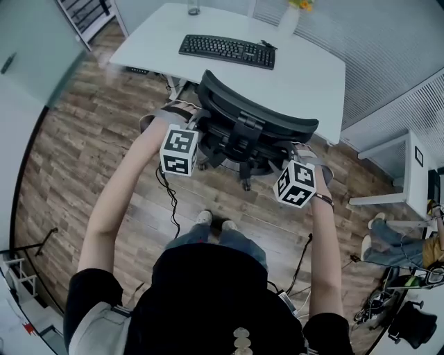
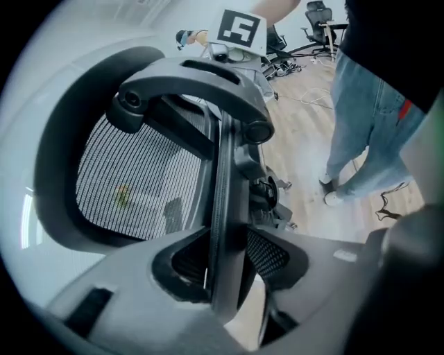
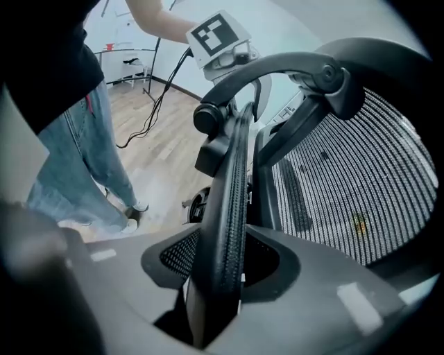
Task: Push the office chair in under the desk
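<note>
On the far white bench [image 1: 312, 76]: a black keyboard [image 1: 227, 50] at centre, a glass [image 1: 193, 7] beyond it to the left, a vase [image 1: 290, 17] with flowers to the right; right of the bench, a low white cabinet [image 1: 409, 173] and a seated person's legs [image 1: 392, 239]; cables [image 1: 168, 194] trailing over the wooden floor [image 1: 76, 159] on the near side.

Between wearer and bench, the office chair [image 1: 257, 118]: black, mesh backrest turned to the near side, its top overlapping the bench's near edge from above, castors out on the floor.

Left claw [image 2: 222, 277] at the chair's left flank, jaws parted round a narrow black rim of the chair, slack showing at the right pad; right claw [image 3: 220, 277] at the right flank, jaws likewise apart, the ribbed rim between them with gaps either side, not clamped.
</note>
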A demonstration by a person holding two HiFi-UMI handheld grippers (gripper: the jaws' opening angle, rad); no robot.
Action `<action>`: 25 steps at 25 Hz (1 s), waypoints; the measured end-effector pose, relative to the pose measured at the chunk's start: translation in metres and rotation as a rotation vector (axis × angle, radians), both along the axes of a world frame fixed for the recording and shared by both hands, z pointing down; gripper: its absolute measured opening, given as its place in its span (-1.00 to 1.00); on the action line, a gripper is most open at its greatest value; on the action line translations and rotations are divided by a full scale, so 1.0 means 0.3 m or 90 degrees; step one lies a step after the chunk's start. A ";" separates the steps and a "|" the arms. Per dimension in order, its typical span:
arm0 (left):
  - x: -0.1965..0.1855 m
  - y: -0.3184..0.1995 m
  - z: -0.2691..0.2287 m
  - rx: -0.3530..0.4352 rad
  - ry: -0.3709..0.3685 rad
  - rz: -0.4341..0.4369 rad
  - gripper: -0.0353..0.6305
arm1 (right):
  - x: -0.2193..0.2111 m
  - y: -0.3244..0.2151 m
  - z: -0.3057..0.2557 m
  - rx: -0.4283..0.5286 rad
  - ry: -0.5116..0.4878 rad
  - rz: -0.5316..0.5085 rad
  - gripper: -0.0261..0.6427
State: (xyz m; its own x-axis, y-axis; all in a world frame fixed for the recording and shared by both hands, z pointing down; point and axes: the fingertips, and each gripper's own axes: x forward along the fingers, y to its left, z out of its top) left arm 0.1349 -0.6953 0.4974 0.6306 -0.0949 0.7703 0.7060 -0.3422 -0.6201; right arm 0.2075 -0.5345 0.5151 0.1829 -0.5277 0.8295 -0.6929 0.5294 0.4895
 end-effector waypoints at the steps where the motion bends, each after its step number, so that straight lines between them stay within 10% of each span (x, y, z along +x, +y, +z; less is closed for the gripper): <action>1: -0.003 -0.002 -0.006 0.007 0.014 -0.002 -0.39 | -0.003 0.001 -0.011 0.005 -0.004 0.004 -0.39; 9: -0.087 -0.005 -0.140 -0.026 0.178 -0.023 -0.73 | -0.058 0.027 -0.181 0.158 -0.090 0.077 -0.45; 19: -0.129 -0.066 -0.387 -0.434 0.507 -0.230 -0.87 | -0.033 0.061 -0.429 0.635 -0.304 0.285 -0.89; 25: -0.117 -0.085 -0.473 -0.554 0.648 -0.319 -0.87 | 0.044 0.144 -0.504 0.843 -0.324 0.419 -0.89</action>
